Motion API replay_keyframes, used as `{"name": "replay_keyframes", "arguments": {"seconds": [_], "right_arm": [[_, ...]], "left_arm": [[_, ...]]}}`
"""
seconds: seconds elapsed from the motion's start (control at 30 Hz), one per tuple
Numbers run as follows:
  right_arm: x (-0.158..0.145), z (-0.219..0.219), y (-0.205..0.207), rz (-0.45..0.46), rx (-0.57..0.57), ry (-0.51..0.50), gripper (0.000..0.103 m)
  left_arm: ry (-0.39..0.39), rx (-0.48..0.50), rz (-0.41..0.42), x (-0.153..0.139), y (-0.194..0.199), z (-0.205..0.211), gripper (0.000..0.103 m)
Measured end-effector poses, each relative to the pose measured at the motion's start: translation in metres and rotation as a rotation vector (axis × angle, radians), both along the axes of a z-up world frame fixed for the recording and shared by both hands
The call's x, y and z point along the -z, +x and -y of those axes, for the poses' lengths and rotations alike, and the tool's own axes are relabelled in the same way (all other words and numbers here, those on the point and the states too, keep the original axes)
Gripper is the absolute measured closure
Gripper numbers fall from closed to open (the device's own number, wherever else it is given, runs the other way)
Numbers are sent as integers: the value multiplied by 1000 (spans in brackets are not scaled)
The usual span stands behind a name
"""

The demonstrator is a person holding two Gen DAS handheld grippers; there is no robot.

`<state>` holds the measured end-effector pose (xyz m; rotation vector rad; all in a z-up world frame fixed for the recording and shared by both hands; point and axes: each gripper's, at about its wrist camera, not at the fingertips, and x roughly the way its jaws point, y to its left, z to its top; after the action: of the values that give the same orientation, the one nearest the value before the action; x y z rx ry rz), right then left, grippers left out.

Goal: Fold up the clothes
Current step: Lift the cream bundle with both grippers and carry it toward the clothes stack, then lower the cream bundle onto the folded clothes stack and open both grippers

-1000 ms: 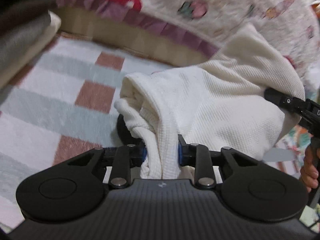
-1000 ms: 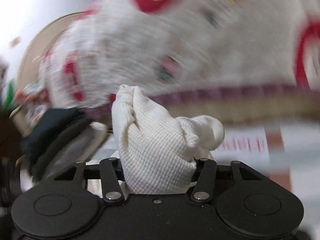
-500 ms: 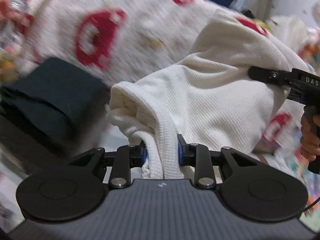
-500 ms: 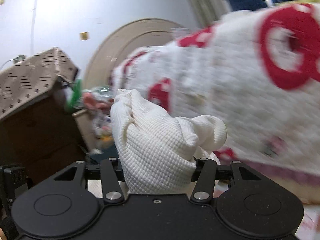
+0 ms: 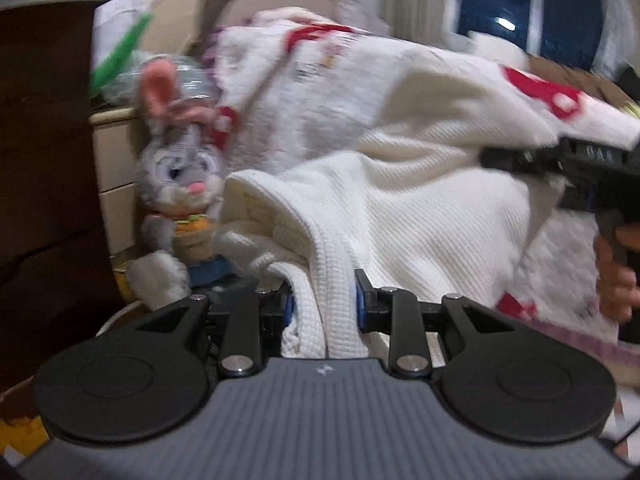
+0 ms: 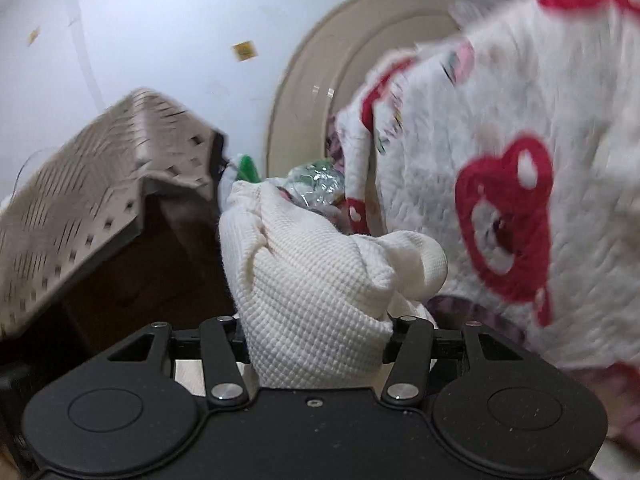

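While the cream waffle-knit garment (image 5: 420, 216) is held up in the air, a bunched fold of it is clamped between the left tongs (image 5: 324, 306), and another bunch is clamped in the right tongs (image 6: 316, 328). The cloth is stretched between the two. A white blanket with red prints (image 6: 520, 152) is seen close behind it, and a grey plush rabbit (image 5: 176, 184) is seen beside a drawer unit (image 5: 116, 184). A hand (image 5: 618, 272) is wrapped around the right handle.

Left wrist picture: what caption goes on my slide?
Left gripper pinches a white waffle-knit garment beside a plush bunny.
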<state>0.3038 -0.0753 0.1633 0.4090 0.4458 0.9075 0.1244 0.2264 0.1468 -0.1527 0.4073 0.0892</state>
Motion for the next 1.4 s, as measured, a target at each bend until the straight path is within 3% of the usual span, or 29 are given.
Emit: {"name": "replay_keyframes", "arguments": {"seconds": [0.07,0.2,0.3,0.4,0.47,0.57,0.6,0.67,0.7,0.77,0.83,0.93,1.03,1.1,1.2,1.33,1.4], "right_arm": [[4,-10,22,-18,-20,20,46],[-1,-27,50,-31,-48,99,46],[23,-34,61,-100,8,2,46],[47,-41,72,-169,64,-95,45],[63,-45,79,-215,102,-160,42],[88,-52,90,-284,158,-257,38],[96,-54,94,-306,177,-289,37],[122,-48,89,-298,216,-280,35],[128,-40,84,-282,235,-213,35],[128,-33,80,-294,255,-144,37],[116,-39,78,-256,248,-174,37],[101,-43,81,-209,243,-191,36],[115,-35,100,-351,299,-151,25],[130,-25,110,-476,327,-134,14],[152,-4,105,-625,316,65,13],[137,1,90,-510,301,1,13],[130,8,80,-453,311,7,13]], "left_arm": [[62,-24,24,-4,13,-2,77],[49,-52,69,-27,29,-22,77],[70,-63,116,-42,26,-26,77],[8,-23,96,-37,25,-27,77],[-84,-3,39,-13,37,-26,77],[-251,-19,-76,53,61,-26,77],[-271,-35,-104,74,63,-22,77],[-301,-61,-147,114,66,-13,77],[-292,-55,-118,119,62,-10,77],[-296,-56,-81,111,60,-9,77],[-317,-59,-50,99,59,-12,77],[-265,-42,-30,86,61,-3,77],[-321,-52,-93,101,71,-1,75],[-316,-80,-118,112,69,2,67],[-283,-108,-118,114,62,9,63],[-208,-127,-89,100,47,14,62],[-223,-150,-54,91,36,12,62]]}}
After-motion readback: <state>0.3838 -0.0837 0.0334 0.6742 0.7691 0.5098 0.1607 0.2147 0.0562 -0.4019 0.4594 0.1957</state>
